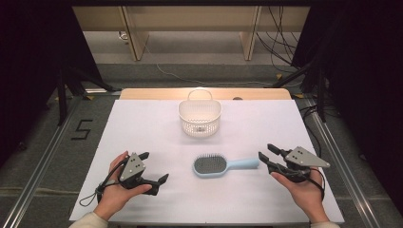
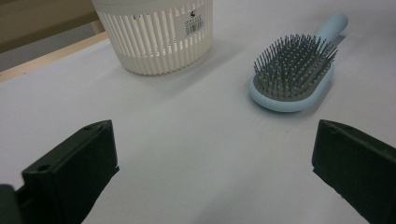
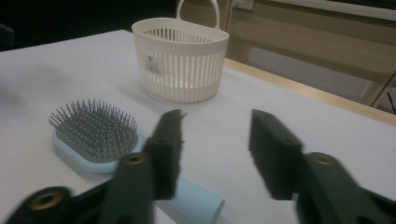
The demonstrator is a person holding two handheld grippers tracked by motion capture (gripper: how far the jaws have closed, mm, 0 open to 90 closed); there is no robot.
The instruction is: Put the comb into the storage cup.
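Basket point(image 1: 200, 118) stands upright beyond the hairbrush point(image 1: 223, 165), its inside unclear; both grippers' jaws gape, holding nothing.

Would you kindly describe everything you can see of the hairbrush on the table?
The hairbrush is a light blue paddle brush, plastic by its look, with a rounded head, a dark grey pad of dark bristles and a straight handle. It lies flat on the white table, bristles up, in front of the white basket and apart from it. Its handle points toward the right gripper, whose open jaws stand at the handle's end without gripping it.
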